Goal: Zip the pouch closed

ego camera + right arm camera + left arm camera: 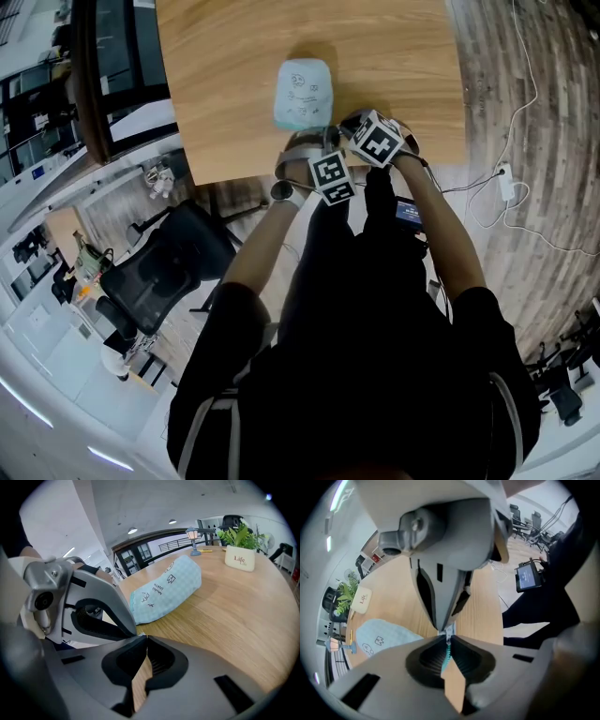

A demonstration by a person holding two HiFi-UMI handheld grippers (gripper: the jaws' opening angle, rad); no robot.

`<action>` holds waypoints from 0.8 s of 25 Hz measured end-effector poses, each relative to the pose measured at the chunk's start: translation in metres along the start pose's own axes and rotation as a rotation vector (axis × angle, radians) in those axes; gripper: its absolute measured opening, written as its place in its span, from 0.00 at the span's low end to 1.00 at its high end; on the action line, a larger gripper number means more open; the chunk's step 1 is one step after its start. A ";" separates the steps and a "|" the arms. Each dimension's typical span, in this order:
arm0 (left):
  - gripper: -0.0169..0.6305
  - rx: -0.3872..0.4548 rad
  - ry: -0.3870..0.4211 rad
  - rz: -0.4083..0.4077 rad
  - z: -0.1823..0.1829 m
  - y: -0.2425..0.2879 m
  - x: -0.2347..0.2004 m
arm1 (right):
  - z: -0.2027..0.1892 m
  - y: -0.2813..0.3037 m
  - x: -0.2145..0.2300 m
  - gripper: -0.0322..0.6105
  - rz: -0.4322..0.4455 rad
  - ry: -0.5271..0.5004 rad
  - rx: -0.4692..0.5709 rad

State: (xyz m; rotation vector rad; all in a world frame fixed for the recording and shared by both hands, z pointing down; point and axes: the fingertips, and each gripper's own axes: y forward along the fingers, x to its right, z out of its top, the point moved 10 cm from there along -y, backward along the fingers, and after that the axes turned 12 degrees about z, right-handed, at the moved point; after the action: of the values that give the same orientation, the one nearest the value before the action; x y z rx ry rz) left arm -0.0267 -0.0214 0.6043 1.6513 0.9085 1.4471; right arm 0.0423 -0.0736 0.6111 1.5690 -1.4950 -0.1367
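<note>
- So, left claw point(448, 641) is squeezed nearly together, pinching the teal zipper point(446, 654) at the near end of the pouch point(379, 639);
- right claw point(143, 638) is fully closed, tips meeting the left claw's right at the zip; nothing visible between its pads;
- pouch lies by the desk's point(225, 75) near edge, about mid-width;
- plant pot point(240, 557) and small lamp point(192, 538) sit beyond it toward the far edge

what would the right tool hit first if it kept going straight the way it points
The right tool would probably meet the near end of the light blue pouch first, just past its shut tips; depth is unclear.
</note>
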 end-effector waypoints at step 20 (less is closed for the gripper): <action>0.07 0.649 -0.320 0.050 -0.015 -0.134 -0.043 | -0.038 -0.098 -0.024 0.08 0.778 0.501 0.815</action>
State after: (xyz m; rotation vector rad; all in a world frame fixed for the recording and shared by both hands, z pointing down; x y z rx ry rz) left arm -0.0506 0.0051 0.4676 2.3049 1.2304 0.9120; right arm 0.1314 -0.0504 0.5554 1.3019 -1.7039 1.3478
